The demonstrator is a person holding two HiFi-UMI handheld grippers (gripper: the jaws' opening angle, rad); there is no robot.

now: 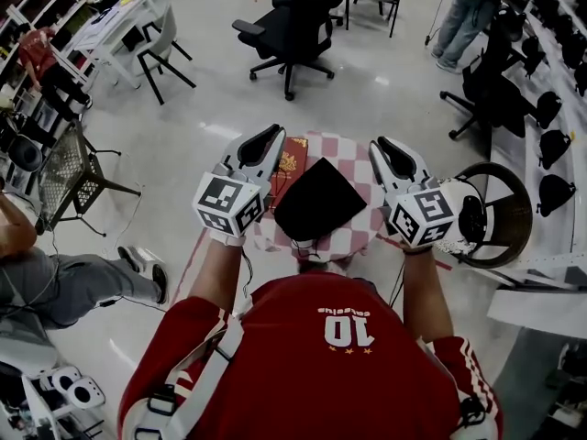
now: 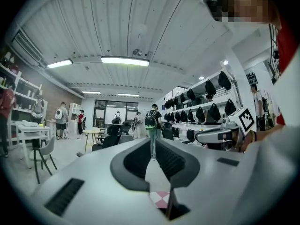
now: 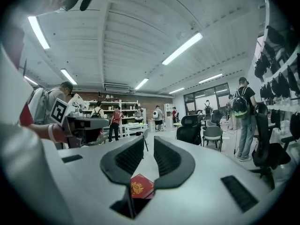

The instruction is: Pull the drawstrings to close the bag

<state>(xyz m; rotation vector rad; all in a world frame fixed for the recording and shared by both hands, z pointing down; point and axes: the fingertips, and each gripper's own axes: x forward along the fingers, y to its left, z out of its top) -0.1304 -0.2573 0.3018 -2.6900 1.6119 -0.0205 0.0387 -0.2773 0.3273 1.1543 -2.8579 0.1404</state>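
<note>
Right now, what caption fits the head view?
Left gripper and right gripper flank a black bag on a checkered table.

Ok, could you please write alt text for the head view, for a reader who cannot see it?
Seen from above, a person in a red shirt holds a white left gripper and a white right gripper on either side of a flat black bag lying on a small round table with a red-and-white checked cloth.
</note>
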